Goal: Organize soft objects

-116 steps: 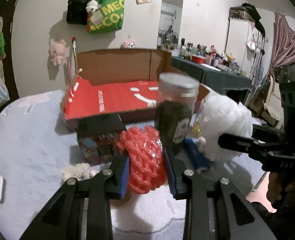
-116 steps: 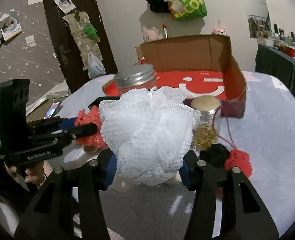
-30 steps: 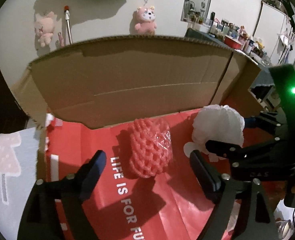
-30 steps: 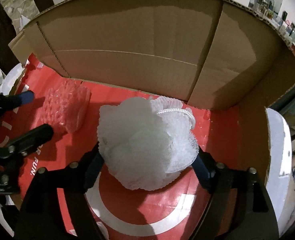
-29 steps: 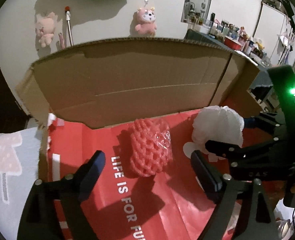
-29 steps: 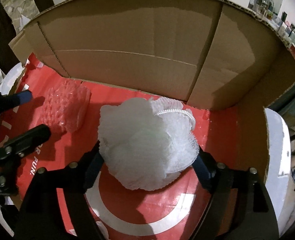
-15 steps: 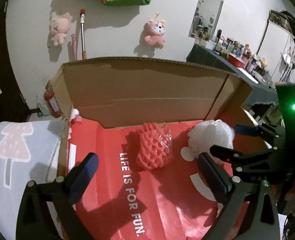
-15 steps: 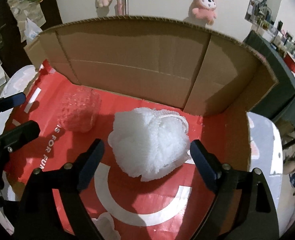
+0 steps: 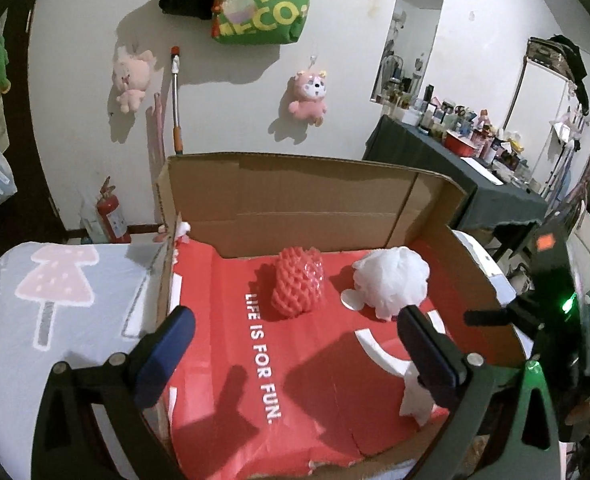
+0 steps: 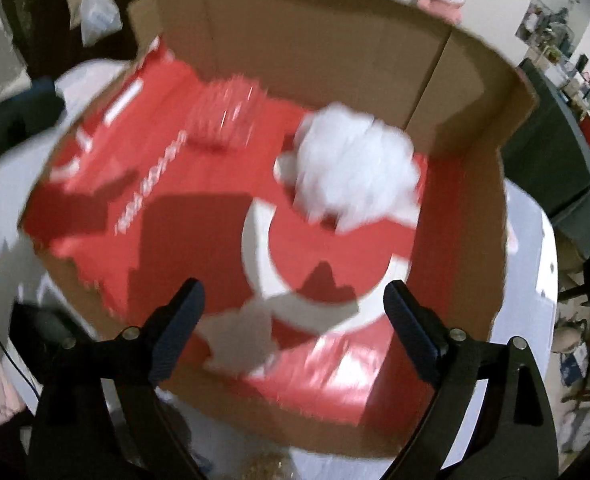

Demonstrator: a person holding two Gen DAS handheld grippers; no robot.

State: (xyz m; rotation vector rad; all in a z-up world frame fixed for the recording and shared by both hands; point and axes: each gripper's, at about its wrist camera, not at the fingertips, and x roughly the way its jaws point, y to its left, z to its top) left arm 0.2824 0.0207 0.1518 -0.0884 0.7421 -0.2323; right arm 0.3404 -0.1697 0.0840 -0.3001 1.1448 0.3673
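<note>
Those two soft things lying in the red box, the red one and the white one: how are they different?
The red foam net is a bumpy mesh roll, longer than wide; the white bath pouf is a fluffy, rounded ball of gathered netting. The net lies nearer the box's middle, the pouf toward its right wall. Both rest on the floor of the cardboard box, apart, with no tool touching them.
</note>
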